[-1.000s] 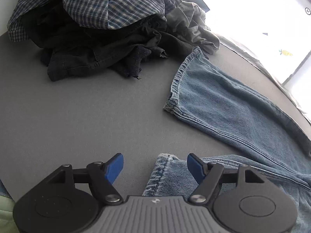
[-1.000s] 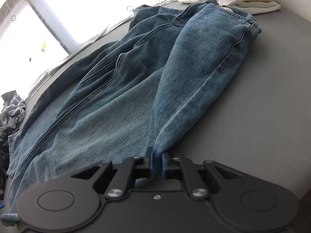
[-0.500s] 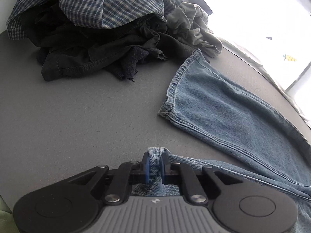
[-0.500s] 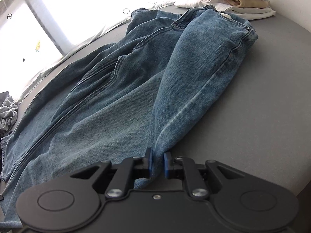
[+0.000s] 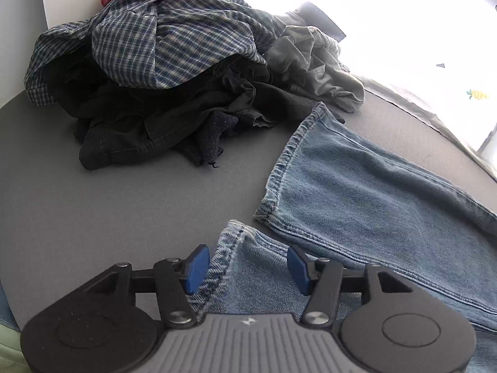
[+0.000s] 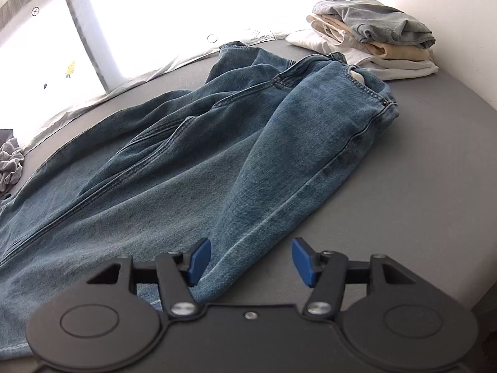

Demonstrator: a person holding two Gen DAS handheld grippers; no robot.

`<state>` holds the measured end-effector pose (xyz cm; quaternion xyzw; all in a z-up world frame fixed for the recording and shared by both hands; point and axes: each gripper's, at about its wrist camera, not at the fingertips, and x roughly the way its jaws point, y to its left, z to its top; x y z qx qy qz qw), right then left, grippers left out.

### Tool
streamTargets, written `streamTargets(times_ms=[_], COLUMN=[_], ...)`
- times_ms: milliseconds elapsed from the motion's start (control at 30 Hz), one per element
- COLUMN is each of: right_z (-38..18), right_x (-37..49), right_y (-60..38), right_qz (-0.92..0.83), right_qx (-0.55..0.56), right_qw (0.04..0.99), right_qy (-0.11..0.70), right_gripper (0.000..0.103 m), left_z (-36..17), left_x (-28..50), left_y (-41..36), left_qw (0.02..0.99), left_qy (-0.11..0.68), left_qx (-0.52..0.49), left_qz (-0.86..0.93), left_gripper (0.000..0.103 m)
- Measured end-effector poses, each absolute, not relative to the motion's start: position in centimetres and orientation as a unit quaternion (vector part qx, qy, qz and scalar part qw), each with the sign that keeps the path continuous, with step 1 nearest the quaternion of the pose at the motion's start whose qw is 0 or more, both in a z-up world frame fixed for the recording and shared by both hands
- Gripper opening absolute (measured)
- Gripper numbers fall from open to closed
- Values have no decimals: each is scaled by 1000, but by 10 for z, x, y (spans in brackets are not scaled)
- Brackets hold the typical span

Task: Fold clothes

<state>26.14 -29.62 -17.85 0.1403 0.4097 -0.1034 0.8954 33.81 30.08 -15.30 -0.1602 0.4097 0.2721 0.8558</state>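
Observation:
Blue jeans (image 6: 192, 168) lie spread on the grey surface (image 6: 419, 186), waistband at the far right, legs running to the left. In the left wrist view the two leg hems (image 5: 357, 186) lie side by side. My left gripper (image 5: 247, 269) is open, with the near leg's hem (image 5: 236, 248) lying between its blue pads (image 5: 195, 264). My right gripper (image 6: 250, 261) is open over a raised fold of denim (image 6: 230, 264) at the jeans' near edge.
A heap of unfolded clothes (image 5: 174, 71), with a plaid shirt on top, lies beyond the leg hems. A stack of folded clothes (image 6: 372, 40) sits by the wall past the waistband. A bright window (image 6: 155, 6) runs along the far side.
Both grippers have opened and let go of the denim. The left one, open a second ago, had shut on the near hem half a second ago. The right one held the fold throughout.

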Motion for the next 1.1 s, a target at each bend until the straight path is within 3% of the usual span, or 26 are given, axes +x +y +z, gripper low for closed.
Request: streamTargets(times_ms=[67, 200, 367, 533, 733, 900, 1100], right_z=[-174, -175, -179, -195, -217, -235, -261], right_x=[258, 262, 268, 276, 301, 336, 376], right_y=[-313, -359, -418, -484, -542, -570, -585], right_qz=[-124, -162, -175, -190, -196, -172, -140], right_qx=[154, 221, 335, 477, 536, 571, 626], right_qw=[897, 888, 866, 813, 781, 761, 718], right_qy=[395, 371, 326, 275, 253, 256, 269], right_gripper=[71, 71, 70, 70, 67, 64, 62], left_z=[-147, -138, -140, -157, -186, -203, -205], left_x=[340, 345, 340, 338, 341, 352, 357], left_y=[285, 241, 183, 115, 46, 15, 11], left_qw=[863, 874, 871, 860, 842, 835, 836], left_qy=[408, 403, 414, 451, 501, 518, 504], left_qx=[-141, -117, -162, -174, -147, -98, -108], left_qz=[263, 244, 209, 165, 136, 158, 190], left_gripper=[71, 80, 87, 88, 88, 103, 103])
